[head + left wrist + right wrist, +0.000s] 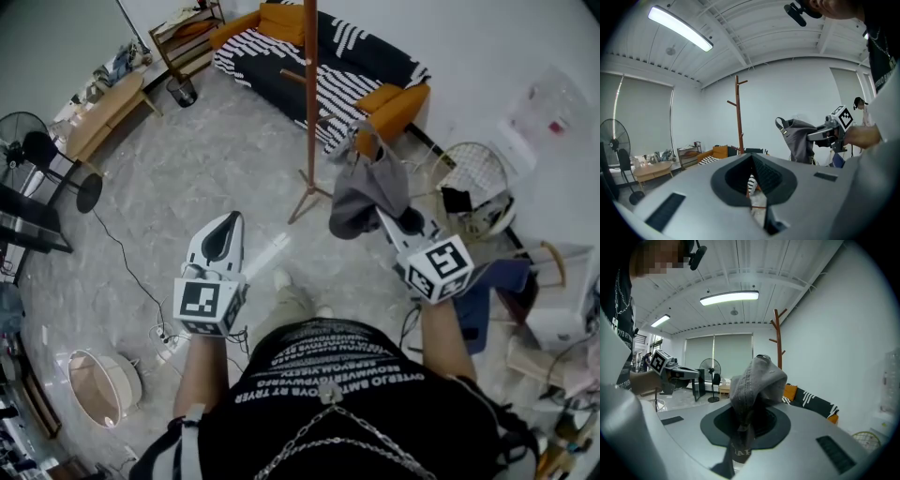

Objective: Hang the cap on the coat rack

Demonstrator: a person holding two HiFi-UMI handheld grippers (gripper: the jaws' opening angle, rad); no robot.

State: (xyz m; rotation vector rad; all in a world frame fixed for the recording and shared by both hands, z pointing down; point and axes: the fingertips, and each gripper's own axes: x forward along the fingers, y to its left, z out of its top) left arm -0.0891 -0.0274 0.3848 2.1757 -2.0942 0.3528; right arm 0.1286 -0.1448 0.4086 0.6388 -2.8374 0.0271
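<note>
A grey cap hangs crumpled from my right gripper, which is shut on its fabric. In the right gripper view the cap rises from between the jaws of the right gripper. The wooden coat rack stands just left of and beyond the cap, its pegs bare. My left gripper hovers lower left, shut on nothing. From the left gripper view, the coat rack stands ahead and the cap hangs to its right.
Behind the rack a dark sofa carries a striped blanket and orange cushions. A standing fan and a low wooden table are at the left. A wire basket and clutter fill the right. A cable crosses the floor.
</note>
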